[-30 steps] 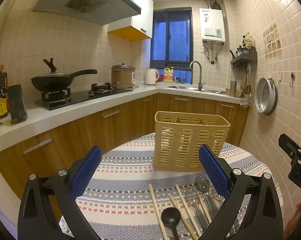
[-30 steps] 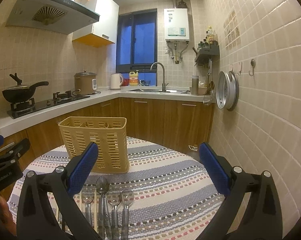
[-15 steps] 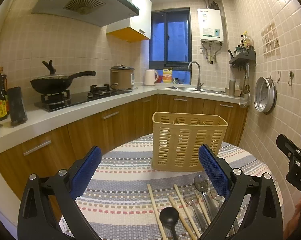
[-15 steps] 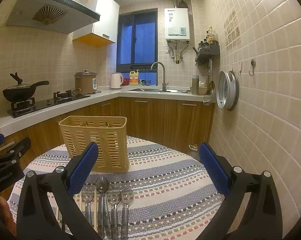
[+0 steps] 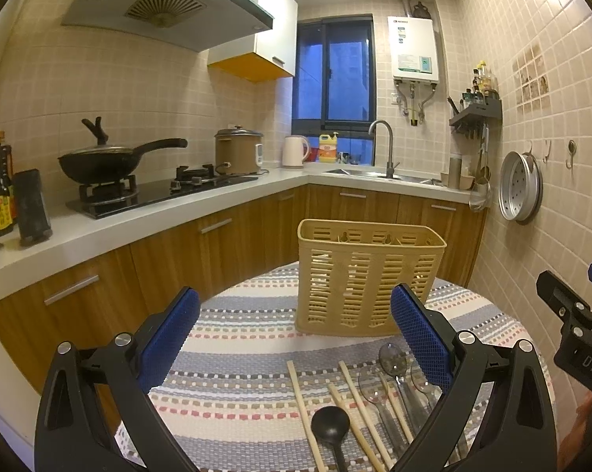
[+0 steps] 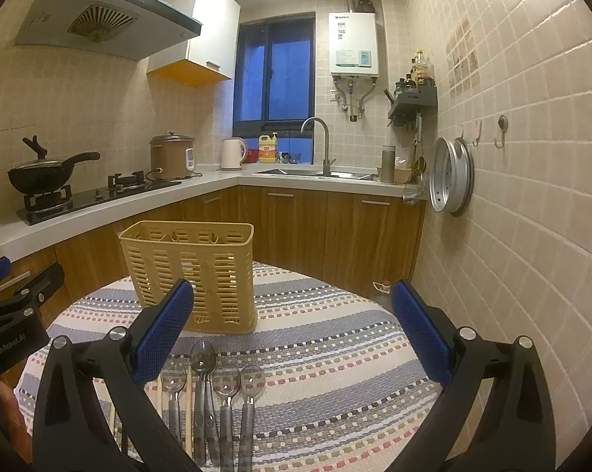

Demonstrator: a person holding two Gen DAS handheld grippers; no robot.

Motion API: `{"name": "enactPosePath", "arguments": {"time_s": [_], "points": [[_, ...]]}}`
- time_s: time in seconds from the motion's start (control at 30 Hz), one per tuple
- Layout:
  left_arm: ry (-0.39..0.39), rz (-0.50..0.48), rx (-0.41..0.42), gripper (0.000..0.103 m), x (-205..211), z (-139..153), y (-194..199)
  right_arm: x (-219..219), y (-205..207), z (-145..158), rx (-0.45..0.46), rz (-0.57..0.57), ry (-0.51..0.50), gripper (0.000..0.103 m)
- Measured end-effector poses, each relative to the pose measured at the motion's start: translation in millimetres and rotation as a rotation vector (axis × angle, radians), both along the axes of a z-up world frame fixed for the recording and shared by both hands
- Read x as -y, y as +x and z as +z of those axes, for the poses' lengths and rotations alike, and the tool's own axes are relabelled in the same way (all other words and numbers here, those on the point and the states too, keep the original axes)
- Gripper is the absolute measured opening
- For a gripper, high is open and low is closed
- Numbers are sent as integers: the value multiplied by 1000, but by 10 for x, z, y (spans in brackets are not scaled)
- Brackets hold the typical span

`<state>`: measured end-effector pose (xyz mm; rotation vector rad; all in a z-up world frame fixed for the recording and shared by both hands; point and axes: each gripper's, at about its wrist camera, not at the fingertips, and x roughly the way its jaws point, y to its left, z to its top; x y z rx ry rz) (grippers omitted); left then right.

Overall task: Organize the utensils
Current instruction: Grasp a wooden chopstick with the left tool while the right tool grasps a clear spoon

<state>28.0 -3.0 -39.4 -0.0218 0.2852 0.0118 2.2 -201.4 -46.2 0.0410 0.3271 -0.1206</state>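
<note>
2 claws (image 5: 294,338) (image 6: 292,332) open; slotted plastic basket (image 5: 368,275), steel spoons (image 6: 217,385).

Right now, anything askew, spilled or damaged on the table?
Nothing stands out. The yellow basket stands upright on the striped tablecloth; spoons, chopsticks and the black ladle lie loose in front of it. No spill or damage shows.

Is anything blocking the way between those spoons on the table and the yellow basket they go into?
Nothing visible does. The spoons lie just in front of the basket with only bare striped tablecloth between, and its top is open.
</note>
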Motion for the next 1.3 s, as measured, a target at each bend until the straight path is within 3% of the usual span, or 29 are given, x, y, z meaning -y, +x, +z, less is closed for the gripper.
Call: {"name": "enactPosePath", "arguments": {"time_s": [0.43, 0.5, 0.57, 0.67, 0.73, 0.8, 0.9, 0.97, 1.0, 1.13, 1.3], "points": [[29, 19, -13, 95, -18, -4, 42, -47, 57, -21, -23, 4, -11, 96], [41, 29, -29, 95, -128, 18, 96, -25, 78, 9, -31, -23, -22, 96], [-3, 31, -80, 94, -393, 51, 207, 9, 152, 51, -58, -43, -34, 96], [-125, -55, -234, 93, -797, 6, 445, 90, 413, 42, -195, 50, 10, 96], [-220, -141, -393, 90, -979, -147, 647, 129, 641, -51, -327, 105, 43, 93], [-312, -217, -539, 80, -1049, -372, 809, 142, 813, -182, -428, 165, 84, 78], [-414, -298, -666, 75, -1013, -675, 995, 158, 1077, -449, -584, 234, 142, 62], [-397, -297, -695, 57, -917, -797, 1098, 168, 1216, -623, -660, 268, 184, 49], [-383, -300, -715, 55, -865, -850, 1162, 174, 1298, -710, -708, 281, 207, 46], [-300, -290, -801, 54, -588, -1018, 1425, 194, 1516, -1016, -861, 311, 293, 43], [-171, -232, -835, 48, -354, -1101, 1601, 149, 1558, -1197, -961, 315, 280, 41]]}}
